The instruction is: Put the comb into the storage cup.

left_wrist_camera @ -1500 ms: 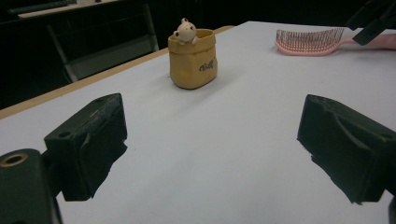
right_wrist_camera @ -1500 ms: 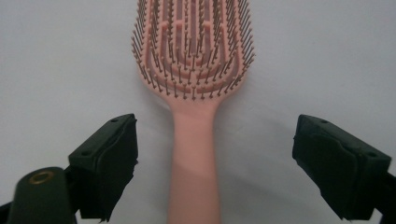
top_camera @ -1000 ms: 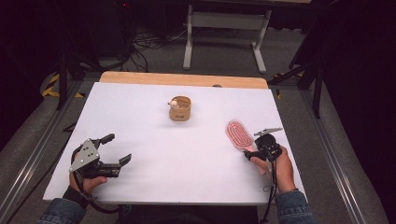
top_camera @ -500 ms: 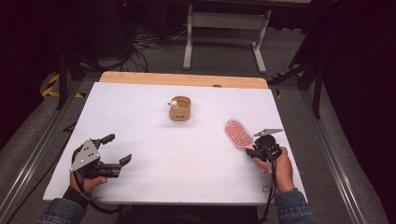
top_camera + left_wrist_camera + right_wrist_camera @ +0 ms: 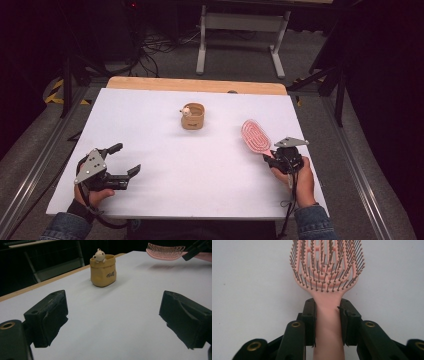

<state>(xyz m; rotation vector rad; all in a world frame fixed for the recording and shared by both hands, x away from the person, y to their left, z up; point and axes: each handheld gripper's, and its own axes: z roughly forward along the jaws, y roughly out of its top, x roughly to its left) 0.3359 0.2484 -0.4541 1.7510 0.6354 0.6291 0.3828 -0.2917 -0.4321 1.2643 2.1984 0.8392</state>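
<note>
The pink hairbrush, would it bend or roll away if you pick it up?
The pink hairbrush looks like stiff moulded plastic, so it probably stays straight; the right tongs hold only its handle and the head does not droop. Its slotted, open head suggests it is light. Being flat, it likely would not roll, though the smooth handle might slip.

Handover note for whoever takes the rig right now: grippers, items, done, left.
Right gripper: shut on the pink hairbrush handle, bristles up; its head appears just above the table, right of centre.
Left gripper: open, holds nothing, near left front edge.
Tan pouch holder with a small figure stands upright mid-table.
Done: brush gripped.
Left: probably carry the brush to the holder; destination unconfirmed.
</note>
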